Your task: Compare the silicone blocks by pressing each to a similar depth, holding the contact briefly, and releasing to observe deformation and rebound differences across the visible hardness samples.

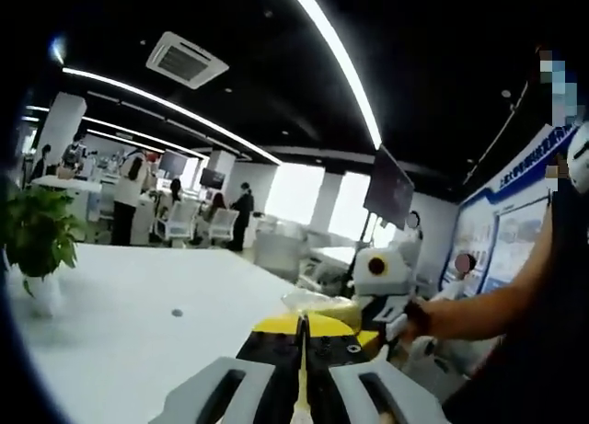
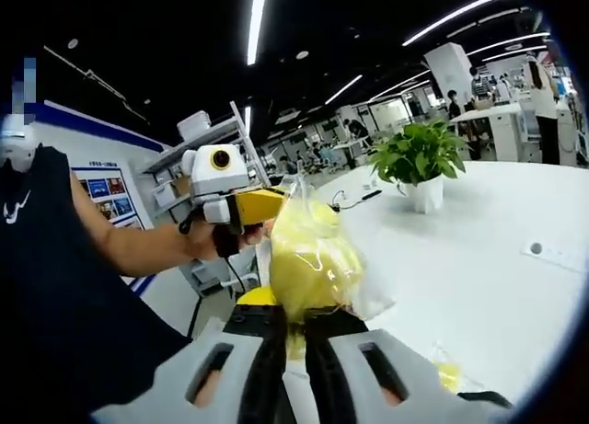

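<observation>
A clear plastic bag (image 2: 311, 258) with soft yellow contents stands between my two grippers, above a white table (image 2: 479, 286). My right gripper (image 2: 294, 330) is shut on the bag's lower end. Coming in from the left, my left gripper (image 2: 274, 206) meets the bag's upper edge with its yellow tip. In the left gripper view, the left gripper (image 1: 302, 325) has its jaws pressed together, and the bag (image 1: 320, 303) bunches right at their tip. Just behind it is the right gripper (image 1: 382, 275), held in a person's hand.
A potted green plant (image 2: 419, 162) stands on the table behind the bag, seen too as the plant (image 1: 37, 235). A small yellow piece (image 2: 448, 375) lies on the table near my right jaws. People, desks and chairs are in the room beyond.
</observation>
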Tool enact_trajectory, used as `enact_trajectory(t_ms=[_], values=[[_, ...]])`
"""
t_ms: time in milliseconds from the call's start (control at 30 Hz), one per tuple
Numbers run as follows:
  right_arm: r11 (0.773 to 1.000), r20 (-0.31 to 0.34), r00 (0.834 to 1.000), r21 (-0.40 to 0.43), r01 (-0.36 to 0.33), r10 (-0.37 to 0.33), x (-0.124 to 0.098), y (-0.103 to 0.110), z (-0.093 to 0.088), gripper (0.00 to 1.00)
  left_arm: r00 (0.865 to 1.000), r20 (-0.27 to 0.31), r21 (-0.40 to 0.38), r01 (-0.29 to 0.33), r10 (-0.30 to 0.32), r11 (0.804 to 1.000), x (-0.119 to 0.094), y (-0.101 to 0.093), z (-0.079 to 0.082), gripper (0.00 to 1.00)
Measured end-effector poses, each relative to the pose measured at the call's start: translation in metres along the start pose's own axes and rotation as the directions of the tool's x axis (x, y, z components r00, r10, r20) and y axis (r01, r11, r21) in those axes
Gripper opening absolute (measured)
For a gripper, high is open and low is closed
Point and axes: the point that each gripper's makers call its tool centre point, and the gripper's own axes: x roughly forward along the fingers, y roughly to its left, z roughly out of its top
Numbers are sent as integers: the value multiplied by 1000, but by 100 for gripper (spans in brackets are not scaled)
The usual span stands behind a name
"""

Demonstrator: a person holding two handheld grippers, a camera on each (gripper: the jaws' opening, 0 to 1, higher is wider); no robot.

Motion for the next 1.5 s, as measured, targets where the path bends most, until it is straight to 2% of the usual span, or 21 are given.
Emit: enact_trajectory(t_ms=[167,267,433,633,767,867,933,1133,1300,1500], values=[[1000,-3,1000,-10,6,-6,-1,-4,2,1,1000,11,21,-5,5,1000,-2,-1,2,0],[1000,4,1000,14,-18,18,3,4,5,1,999,33,35,2,-4,999,-7,0,5,0],[1000,-18,1000,-18,11,-12,1,3,2,1,1000,28,15,6,-7,1000,-6,1,2,0],[1000,-1,1000,-9,5,-5,-3,0,2,0,1000,18,37,7,-7,999,-2,-3,3,0],[1000,-21,1000,-12,9,-9,-4,-2,1,0,1000,12,36,7,-7,999,0,-2,1,0],[999,-5,1000,-41,23,-23,-5,-4,4,0,1000,20,31,8,-9,999,1,-3,3,0],[1000,2,1000,-20,21,-21,-4,-7,5,0,1000,24,25,5,-5,1000,1,-2,5,0],[999,3,1000,-28,23,-23,0,-5,7,0,1000,21,37,-12,11,999,0,1,6,0],[999,3,1000,-36,27,-27,1,-7,7,0,1000,25,15,-18,17,1000,-1,2,7,0],[999,29,999,-45,28,-27,1,-10,10,0,999,32,3,-23,23,1000,0,1,9,0]])
